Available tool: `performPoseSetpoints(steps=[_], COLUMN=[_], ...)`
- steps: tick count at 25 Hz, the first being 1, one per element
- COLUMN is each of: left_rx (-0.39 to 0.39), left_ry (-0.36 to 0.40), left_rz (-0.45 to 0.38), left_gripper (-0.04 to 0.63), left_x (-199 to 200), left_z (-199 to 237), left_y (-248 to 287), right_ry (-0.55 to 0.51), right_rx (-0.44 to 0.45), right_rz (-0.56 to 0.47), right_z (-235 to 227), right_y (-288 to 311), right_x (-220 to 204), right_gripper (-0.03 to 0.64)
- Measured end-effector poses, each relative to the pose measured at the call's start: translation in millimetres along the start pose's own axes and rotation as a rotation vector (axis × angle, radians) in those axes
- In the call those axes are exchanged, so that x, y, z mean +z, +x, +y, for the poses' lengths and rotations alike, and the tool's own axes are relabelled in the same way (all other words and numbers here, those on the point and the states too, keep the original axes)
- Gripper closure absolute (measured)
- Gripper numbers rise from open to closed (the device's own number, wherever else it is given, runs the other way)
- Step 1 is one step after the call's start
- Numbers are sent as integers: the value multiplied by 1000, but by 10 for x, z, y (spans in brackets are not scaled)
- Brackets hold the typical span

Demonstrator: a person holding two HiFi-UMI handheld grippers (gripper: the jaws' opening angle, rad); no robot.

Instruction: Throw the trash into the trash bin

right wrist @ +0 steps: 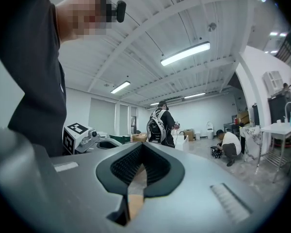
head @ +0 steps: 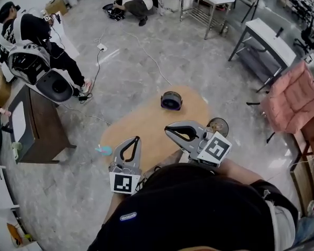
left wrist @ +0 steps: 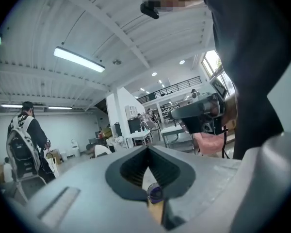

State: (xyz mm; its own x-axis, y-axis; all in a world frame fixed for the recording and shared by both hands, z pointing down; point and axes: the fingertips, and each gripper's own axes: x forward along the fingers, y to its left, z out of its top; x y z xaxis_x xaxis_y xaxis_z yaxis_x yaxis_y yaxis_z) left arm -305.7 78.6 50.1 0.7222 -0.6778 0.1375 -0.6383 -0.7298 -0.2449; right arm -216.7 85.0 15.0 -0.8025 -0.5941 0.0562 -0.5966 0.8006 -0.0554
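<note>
Left gripper [head: 135, 139] and right gripper [head: 168, 130] both closed, empty; teal item [head: 103, 150] lies beside the left.

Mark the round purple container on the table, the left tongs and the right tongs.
round purple container [head: 171, 101]: head view, the middle of its open top.
left tongs [head: 137, 139]: head view, the closed tips.
right tongs [head: 167, 130]: head view, the closed tips.

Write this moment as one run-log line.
left gripper: jaws shut, empty | right gripper: jaws shut, empty | purple container: on table, untouched
</note>
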Motion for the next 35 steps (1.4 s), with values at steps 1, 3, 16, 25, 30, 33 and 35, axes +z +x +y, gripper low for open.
performPoseSetpoints(steps=[1, 3, 16, 25, 30, 33, 35], left_rx=[-3, -4, 24, 53, 66, 69, 70], left_ry=[-5, 1, 9, -59, -81, -86, -95], left_rz=[1, -12, 0, -2, -43, -59, -63], left_gripper=[594, 594, 594, 594, 594, 594, 594], left_x=[45, 157, 242, 94, 125, 141, 119], left_z=[-28, -40, -5, 167, 304, 328, 327], left_y=[9, 70, 154, -29, -88, -156, -238], right_ry=[-3, -17, 5, 56, 58, 76, 51], right_rx=[-8, -22, -59, -65, -45, -24, -12], right_rz=[-16, -49, -71, -71, -122, -161, -155], right_z=[0, -72, -249, -158, -128, -63, 22], right_y=[-32, -55, -288, -177, -55, 21, 109], right_x=[51, 199, 169, 62, 120, 187, 174], right_gripper=[586, 586, 586, 586, 586, 586, 586])
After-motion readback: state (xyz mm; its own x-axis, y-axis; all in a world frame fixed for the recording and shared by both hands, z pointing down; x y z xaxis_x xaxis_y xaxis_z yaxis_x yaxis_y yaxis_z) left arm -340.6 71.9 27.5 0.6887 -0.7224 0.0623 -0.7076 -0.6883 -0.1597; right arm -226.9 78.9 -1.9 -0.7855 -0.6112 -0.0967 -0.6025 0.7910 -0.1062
